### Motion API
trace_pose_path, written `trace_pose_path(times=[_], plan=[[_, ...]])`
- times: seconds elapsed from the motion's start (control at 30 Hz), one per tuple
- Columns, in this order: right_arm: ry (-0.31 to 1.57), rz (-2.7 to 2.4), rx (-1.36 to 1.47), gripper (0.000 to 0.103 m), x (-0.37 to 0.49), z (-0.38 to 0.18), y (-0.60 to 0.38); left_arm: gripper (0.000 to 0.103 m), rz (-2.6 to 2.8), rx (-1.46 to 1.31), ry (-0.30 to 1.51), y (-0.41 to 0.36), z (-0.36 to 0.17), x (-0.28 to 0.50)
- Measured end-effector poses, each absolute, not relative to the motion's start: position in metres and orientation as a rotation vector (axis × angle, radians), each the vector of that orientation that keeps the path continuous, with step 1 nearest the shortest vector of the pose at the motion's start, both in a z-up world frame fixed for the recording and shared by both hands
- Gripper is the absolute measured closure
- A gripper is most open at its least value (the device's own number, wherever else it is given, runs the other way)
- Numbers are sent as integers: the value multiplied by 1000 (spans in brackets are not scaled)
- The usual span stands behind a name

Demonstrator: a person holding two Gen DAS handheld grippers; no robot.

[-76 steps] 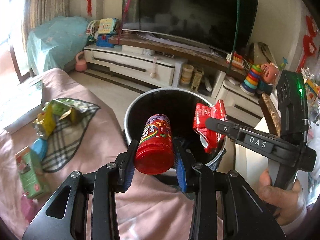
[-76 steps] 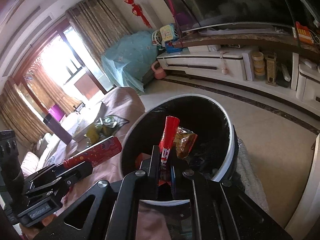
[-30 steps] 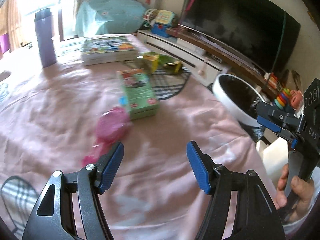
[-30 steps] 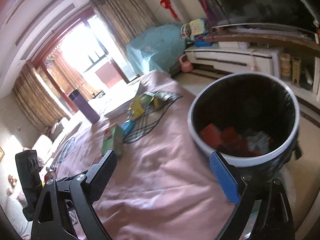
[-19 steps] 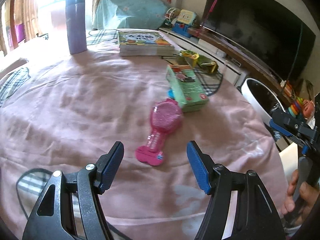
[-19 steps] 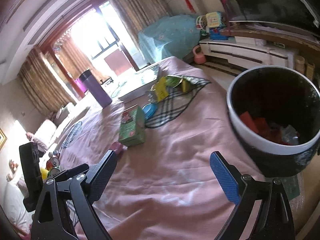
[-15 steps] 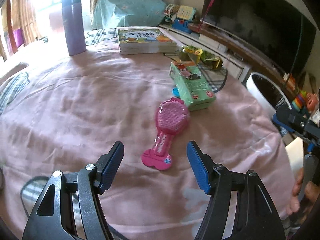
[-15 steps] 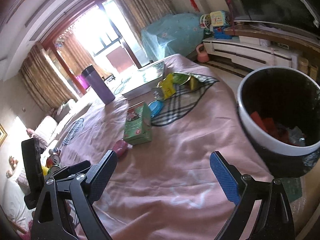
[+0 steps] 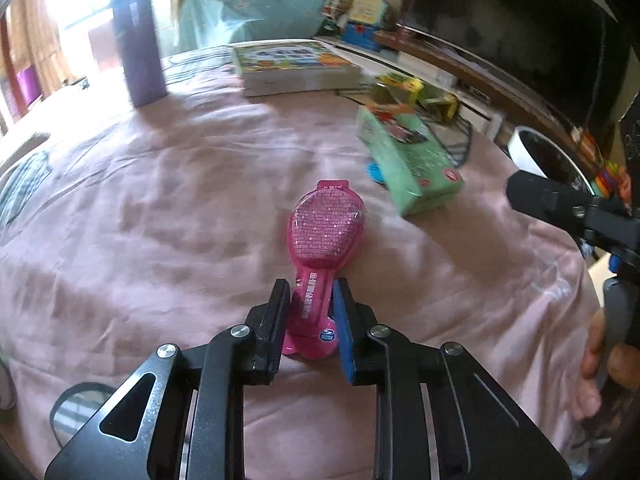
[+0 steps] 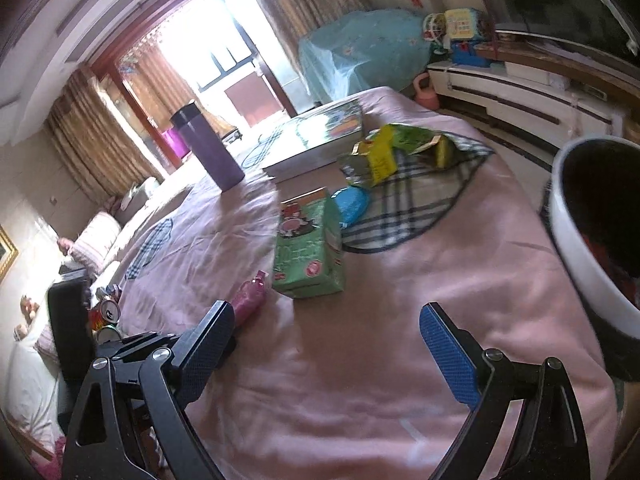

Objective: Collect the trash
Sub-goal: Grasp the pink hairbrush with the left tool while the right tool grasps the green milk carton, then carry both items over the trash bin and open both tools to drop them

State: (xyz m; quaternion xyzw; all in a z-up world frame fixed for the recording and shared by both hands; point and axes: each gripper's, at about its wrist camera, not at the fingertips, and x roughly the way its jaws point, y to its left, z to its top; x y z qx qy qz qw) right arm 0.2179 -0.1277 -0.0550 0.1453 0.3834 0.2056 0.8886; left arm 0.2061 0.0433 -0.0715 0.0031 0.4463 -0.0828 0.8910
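Observation:
A pink paddle-shaped packet [image 9: 326, 228] lies on the pink tablecloth [image 9: 160, 220]. My left gripper [image 9: 310, 292] is closing on its narrow neck, and both pads touch it. From the right wrist the same packet [image 10: 252, 296] shows only partly, behind a finger. My right gripper [image 10: 326, 312] is open and holds nothing above the cloth; from the left wrist, the right gripper [image 9: 560, 208] sits at the right edge. A green carton [image 10: 308, 248] lies beyond it. The white-rimmed bin [image 10: 576, 240] at the table's right edge holds red wrappers.
Yellow-green wrappers [image 10: 384, 152] and a blue round lid [image 10: 352, 200] rest on a checked cloth [image 10: 412, 200]. Behind them are a book [image 10: 316, 136] and a purple flask [image 10: 208, 148]. Cans [image 10: 106, 312] stand at the far left. A hand [image 9: 600, 344] holds the right gripper's grip.
My left gripper has moved forward and down to the pink packet, and its jaws have come together on the neck. My right gripper has swung left, away from the bin, still open.

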Motion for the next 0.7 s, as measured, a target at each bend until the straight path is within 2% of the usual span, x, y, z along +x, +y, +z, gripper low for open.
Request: trace_pose_path(times=[0.17, 0.33, 0.37, 0.4, 0.7], plan=[[819, 441, 228, 10, 245, -58, -99, 82, -158, -68, 930, 58, -72, 207], [858, 411, 154, 22, 267, -70, -81, 82, -149, -77, 935, 56, -73, 208], [871, 402, 142, 31, 271, -74, -79, 82, -148, -78, 936, 55, -73, 208], [881, 400, 138, 49, 273, -77, -79, 82, -149, -79, 936, 54, -73, 208], [797, 389, 234, 49, 233, -55, -122, 82, -203, -67, 905, 25, -60, 205]])
